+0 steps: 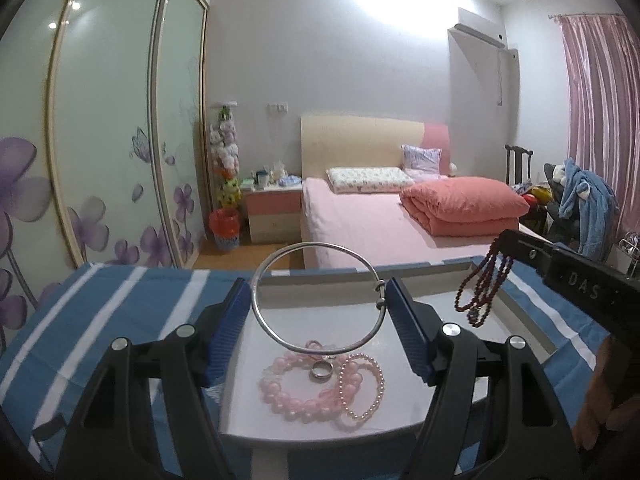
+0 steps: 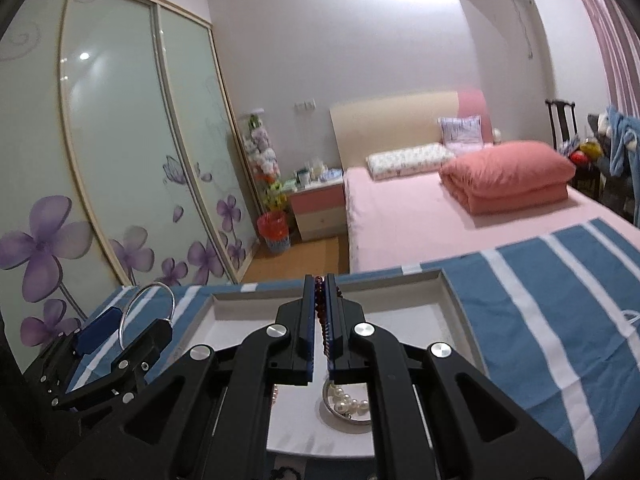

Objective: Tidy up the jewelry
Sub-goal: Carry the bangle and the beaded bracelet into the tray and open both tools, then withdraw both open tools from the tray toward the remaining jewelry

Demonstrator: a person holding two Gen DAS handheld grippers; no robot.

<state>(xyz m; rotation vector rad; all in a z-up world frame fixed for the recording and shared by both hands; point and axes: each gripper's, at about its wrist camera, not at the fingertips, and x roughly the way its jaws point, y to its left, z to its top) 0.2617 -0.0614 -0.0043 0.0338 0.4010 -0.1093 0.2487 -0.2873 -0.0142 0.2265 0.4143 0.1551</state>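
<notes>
The left hand-held gripper (image 1: 319, 296) held a silver bangle (image 1: 318, 298) upright between its blue pads, jaws spread to the hoop's width, above a white tray (image 1: 516, 300) on the blue-striped bench (image 1: 120, 304). The right hand-held gripper (image 2: 319, 284) had its jaws nearly closed on a dark red bead string (image 1: 482, 288), which dangled over the tray. Pink bead bracelets (image 1: 296, 388), a pearl bracelet (image 1: 366, 388) and a ring (image 1: 322, 370) lay touching in the tray.
</notes>
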